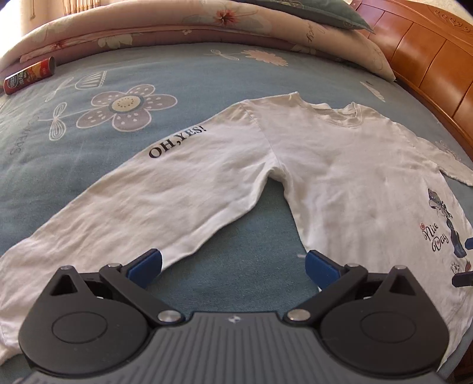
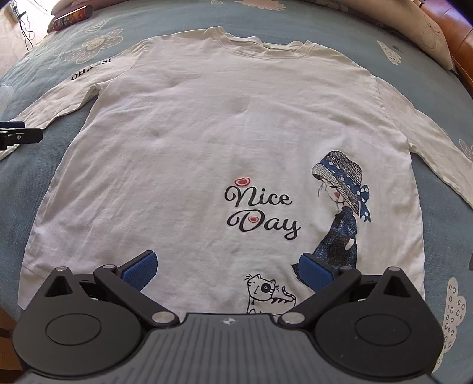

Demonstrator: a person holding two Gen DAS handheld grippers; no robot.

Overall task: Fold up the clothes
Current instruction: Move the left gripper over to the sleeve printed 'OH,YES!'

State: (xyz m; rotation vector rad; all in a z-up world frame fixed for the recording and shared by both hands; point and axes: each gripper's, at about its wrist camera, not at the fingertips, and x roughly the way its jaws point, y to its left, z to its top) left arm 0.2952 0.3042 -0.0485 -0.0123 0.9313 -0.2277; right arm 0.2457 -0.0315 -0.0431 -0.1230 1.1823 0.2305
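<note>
So the white long-sleeve shirt (image 2: 183, 141) is lying face-up and flat on the bed (image 1: 230, 283), hem toward the person, collar (image 2: 260, 47) pointing away, so its long axis is running straight out from both tongs.

Using the shirt as the landmark: the right tongs (image 2: 227, 270) are hovering wide open right over the hem, near the little cat print (image 2: 266, 292), holding nothing. The left tongs (image 1: 233, 265) are also gaping wide and empty, sitting over bare bedsheet in the gap between the shirt's left side seam and the "OH,YES!" sleeve (image 1: 142, 201). That sleeve is angling out and back toward the person, so I'm guessing the left hand is the closer one for a first sleeve fold.

View difference: the right wrist camera is showing the whole front and the other sleeve (image 2: 428, 147) stretching off the far side; the left wrist camera is barely catching that. Beyond the collar, a snack can (image 1: 29, 75) is lying by the rolled quilt (image 1: 177, 26).
</note>
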